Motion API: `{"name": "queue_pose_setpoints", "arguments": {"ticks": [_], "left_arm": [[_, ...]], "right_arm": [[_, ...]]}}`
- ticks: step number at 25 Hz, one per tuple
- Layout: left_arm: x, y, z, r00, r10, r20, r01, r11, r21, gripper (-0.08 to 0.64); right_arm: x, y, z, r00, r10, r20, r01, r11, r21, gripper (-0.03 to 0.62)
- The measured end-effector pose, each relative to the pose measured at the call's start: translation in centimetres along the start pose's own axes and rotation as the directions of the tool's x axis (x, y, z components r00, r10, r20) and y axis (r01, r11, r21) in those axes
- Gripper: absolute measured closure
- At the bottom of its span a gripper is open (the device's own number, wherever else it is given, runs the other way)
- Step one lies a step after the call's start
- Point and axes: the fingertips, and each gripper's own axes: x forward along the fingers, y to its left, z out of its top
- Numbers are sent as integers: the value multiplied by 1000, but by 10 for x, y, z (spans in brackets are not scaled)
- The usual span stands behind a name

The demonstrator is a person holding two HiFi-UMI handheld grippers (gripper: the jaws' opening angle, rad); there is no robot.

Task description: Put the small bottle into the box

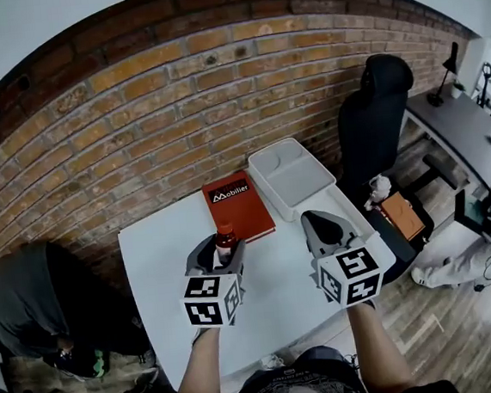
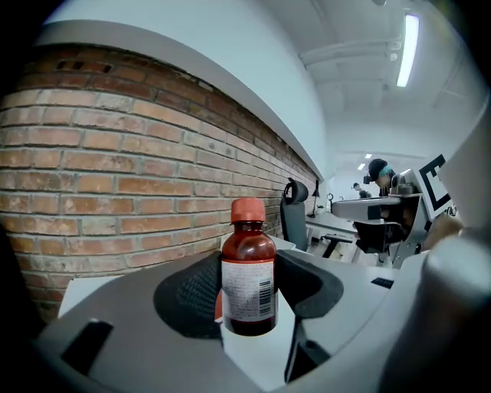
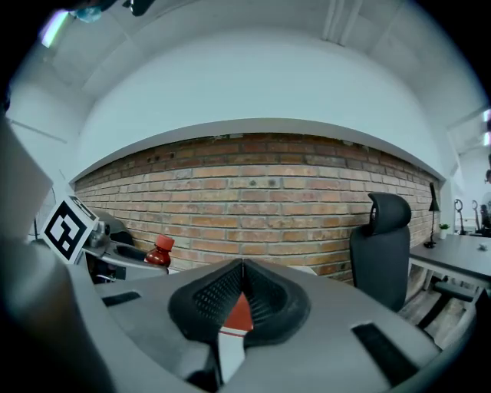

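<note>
While my left gripper [image 1: 223, 250] is clenched on the small bottle [image 2: 248, 269], its jaws press on the two sides of the brown body, and the bottle stands upright between them. It is at the near left part of the white bench [image 1: 162, 268], just before the near edge of the red book [image 1: 240, 207]; I cannot tell if it touches the bench. The white box [image 1: 296, 178] lies at the far right, beside the book and well apart from the bottle. My right gripper [image 3: 243, 269] is closed on nothing, at the near right.
</note>
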Motion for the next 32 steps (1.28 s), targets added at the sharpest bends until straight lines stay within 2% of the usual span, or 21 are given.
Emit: {"name": "queue_pose_setpoints", "arguments": {"ticks": [10,22,27,32], "left_arm": [[49,-73,1,991,-129,-31,130,990,46,327],[112,-157,-3,979,-179,-97,187,978,91,327],[139,-189,-7,965,-216,-150,234,966,111,327],[166,-219,-15,936,-274,-221,304,946,116,327]], "right_arm": [[-44,-72,-12,992,-127,-3,127,992,19,571],[-62,-154,-22,992,-125,2,124,992,31,571],[-64,-180,-23,993,-122,4,122,992,37,571],[-67,-203,-24,991,-133,6,132,990,40,571]]}}
